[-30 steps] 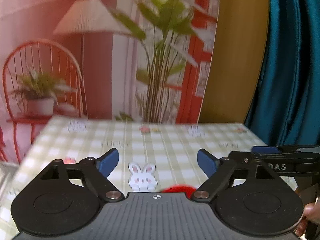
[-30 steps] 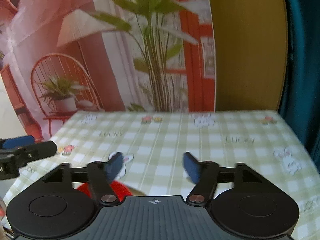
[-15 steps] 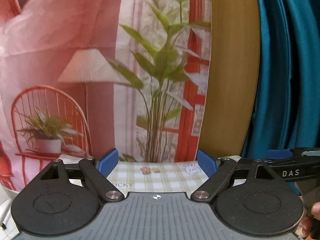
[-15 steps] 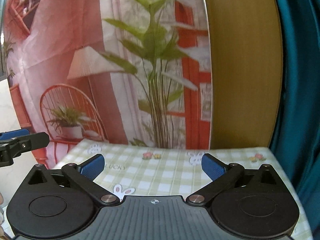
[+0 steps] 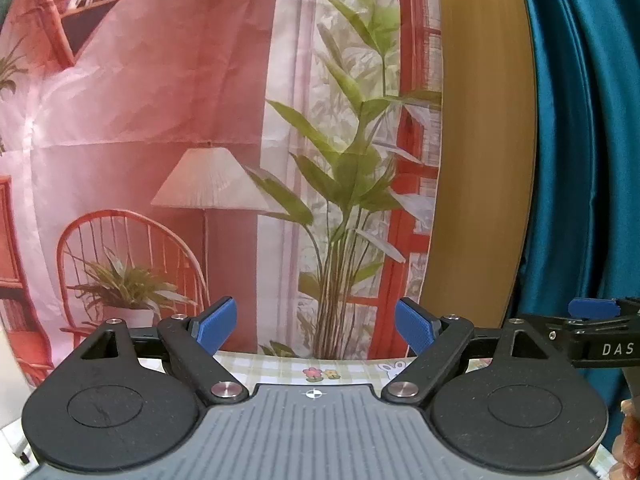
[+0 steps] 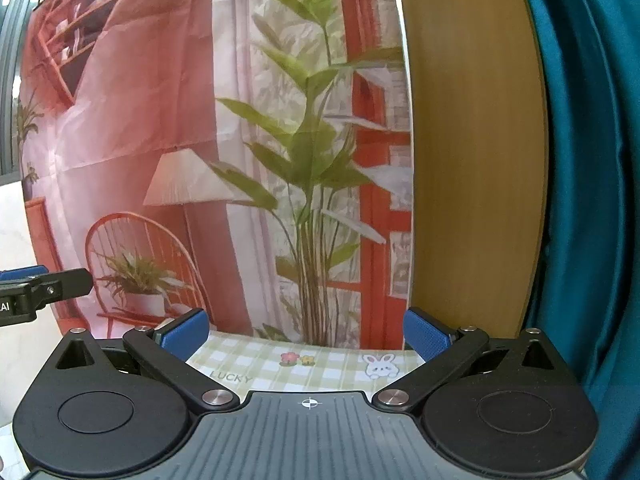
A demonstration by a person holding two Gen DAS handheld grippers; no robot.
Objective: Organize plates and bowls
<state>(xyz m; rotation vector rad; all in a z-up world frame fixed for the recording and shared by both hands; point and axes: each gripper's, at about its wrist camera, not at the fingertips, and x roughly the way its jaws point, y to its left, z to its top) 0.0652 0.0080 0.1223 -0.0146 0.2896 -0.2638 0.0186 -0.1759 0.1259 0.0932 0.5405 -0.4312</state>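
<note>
Both the left hand-held gripper (image 5: 315,326) and the right hand-held gripper (image 6: 306,334) stand wide apart, holding nothing. No plates or bowls show. The checked tabletop (image 6: 256,364) reads "LUCKY"; the neighbouring gripper reads "DAS".

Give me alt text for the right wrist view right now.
The right tool is open and empty, raised and facing a printed backdrop of a lamp, chair and plant. Only the far edge of the checked tablecloth shows; no plates or bowls are visible.
</note>
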